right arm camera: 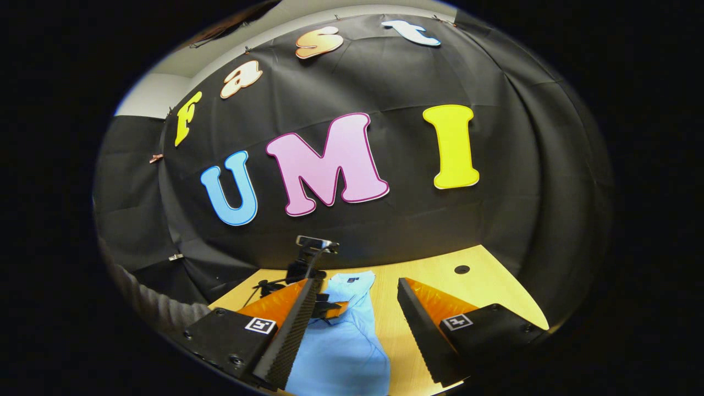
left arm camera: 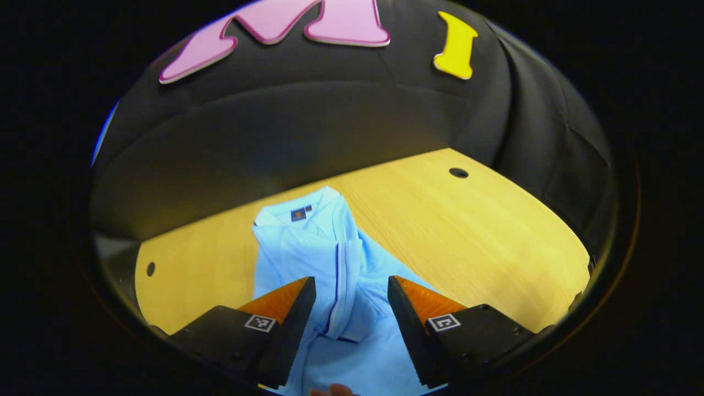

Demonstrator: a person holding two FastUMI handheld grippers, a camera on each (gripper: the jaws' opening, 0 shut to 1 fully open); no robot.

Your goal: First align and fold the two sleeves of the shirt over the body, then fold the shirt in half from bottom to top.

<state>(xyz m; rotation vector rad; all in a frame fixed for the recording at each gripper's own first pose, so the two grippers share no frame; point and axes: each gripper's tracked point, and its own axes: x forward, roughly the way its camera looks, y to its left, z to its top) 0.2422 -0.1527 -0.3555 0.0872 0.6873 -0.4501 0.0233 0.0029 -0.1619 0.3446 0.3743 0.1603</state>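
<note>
Left gripper view looks down on a light blue shirt [left arm camera: 330,264] lying on a pale wooden table [left arm camera: 484,236]. The collar, with its small dark neck label, points toward 12 o'clock, and the body runs down to 6 o'clock, passing between the fingers. Both sleeves appear folded in over the body; a sleeve with a dark-trimmed cuff lies along the middle of the shirt. The left gripper [left arm camera: 352,291] hangs above the lower part of the garment, its jaws spread wide with nothing between them but the cloth below. I cannot tell whether the fingertips touch the fabric. A sliver of a hand [left arm camera: 333,390] shows at 6 o'clock. Two round holes in the table sit at about 9 o'clock and 1 o'clock.

Right gripper view is tilted higher, taking in the booth's black cloth wall. The right gripper [right arm camera: 357,294] has its jaws spread apart and empty. Beyond them the shirt [right arm camera: 341,341] lies on the table [right arm camera: 440,280], collar toward 12 o'clock. The left gripper [right arm camera: 311,275] shows at about 11 o'clock from the shirt's middle, over the garment's left edge; its finger spacing is hard to make out here.
</note>
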